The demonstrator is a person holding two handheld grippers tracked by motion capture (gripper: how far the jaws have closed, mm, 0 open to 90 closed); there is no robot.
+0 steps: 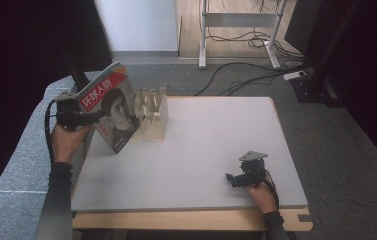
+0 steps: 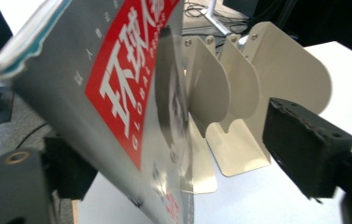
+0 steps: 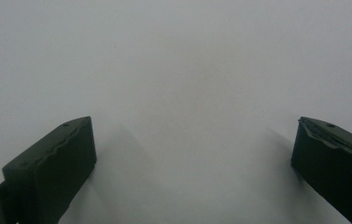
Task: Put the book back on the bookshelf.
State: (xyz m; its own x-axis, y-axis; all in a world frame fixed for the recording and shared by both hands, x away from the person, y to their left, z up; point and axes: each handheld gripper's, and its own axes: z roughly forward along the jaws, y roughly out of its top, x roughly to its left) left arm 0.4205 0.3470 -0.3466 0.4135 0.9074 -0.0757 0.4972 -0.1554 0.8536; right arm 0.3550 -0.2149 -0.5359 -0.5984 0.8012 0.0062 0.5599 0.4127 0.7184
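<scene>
My left gripper: magazine between fingers, grip unclear; grey cover, red title block, tilted, just beside beige rack. Right gripper: fingers apart over worktop.

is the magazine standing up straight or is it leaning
Leaning. The magazine is tilted, its top toward the table's left edge and its lower part against the beige divider rack. Whether the left gripper is clamping it, I cannot tell.

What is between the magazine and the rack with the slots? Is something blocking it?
Nothing visible is in the way. The left gripper holds the magazine tilted right beside the cream rack, and its dividers stand bare. The right gripper rests far off near the table's front edge.
</scene>
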